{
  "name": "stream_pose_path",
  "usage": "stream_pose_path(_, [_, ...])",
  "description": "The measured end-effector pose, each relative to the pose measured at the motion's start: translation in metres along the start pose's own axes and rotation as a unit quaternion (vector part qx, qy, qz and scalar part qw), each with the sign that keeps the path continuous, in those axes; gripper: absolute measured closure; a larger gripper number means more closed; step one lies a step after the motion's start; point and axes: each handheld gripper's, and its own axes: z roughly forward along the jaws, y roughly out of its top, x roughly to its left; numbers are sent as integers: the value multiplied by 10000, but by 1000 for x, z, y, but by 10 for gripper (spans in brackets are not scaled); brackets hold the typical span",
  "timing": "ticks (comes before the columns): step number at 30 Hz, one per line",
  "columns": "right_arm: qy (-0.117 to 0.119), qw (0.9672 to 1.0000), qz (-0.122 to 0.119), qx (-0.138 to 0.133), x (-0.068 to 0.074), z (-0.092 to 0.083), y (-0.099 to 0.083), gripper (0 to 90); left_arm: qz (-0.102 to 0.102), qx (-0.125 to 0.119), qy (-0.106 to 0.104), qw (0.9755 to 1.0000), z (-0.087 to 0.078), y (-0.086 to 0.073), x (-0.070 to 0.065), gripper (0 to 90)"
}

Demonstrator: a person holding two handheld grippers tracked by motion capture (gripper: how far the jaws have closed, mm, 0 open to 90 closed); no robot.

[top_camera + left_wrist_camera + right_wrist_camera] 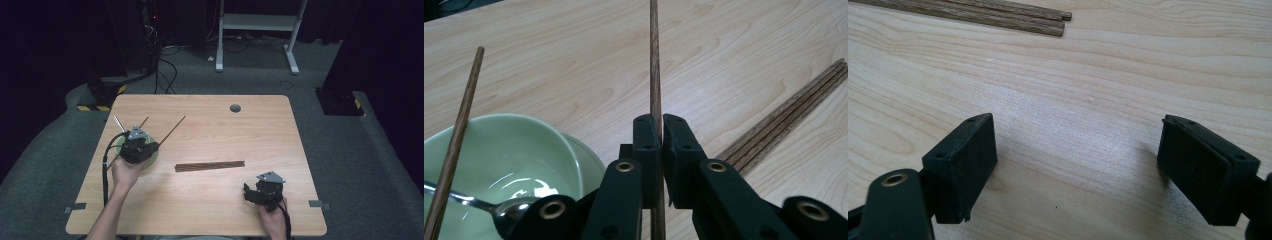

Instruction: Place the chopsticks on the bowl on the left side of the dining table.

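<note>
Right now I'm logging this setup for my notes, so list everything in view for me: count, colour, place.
Pale wooden table: one, light wood, centre.
Round green ceramic bowl: one, table's left, under the left hand-held gripper.
Shiny metal spoon: one, silver, in the bowl.
Loose brown wooden chopstick: one, leaning in the bowl.
Clamped brown wooden chopstick: one, between the left jaws.
Bundle of brown wooden chopsticks: count unclear, mid-table.
White metal frame: one, floor beyond.
Left hand-held gripper: black, shut.
Right hand-held gripper: black, open, near edge.

Table (549, 60) pale matt wood; bowl (519, 145) glossy green glaze; chopsticks (784, 117) dark grained wood
</note>
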Motion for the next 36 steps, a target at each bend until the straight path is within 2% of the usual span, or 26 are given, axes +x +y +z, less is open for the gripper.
stream_pose_path(3, [0,10000,11,3,0,0,0,158,-121,-39,-30,9999,-3,-2,4,847])
stream_pose_path(21, [-1,10000,11,3,0,0,0,159,-261,-66,83,9996,-14,-9,17,846])
stream_pose_path(36, [-1,10000,0,-1,0,0,0,158,-301,146,535,9980,-20,-23,31,847])
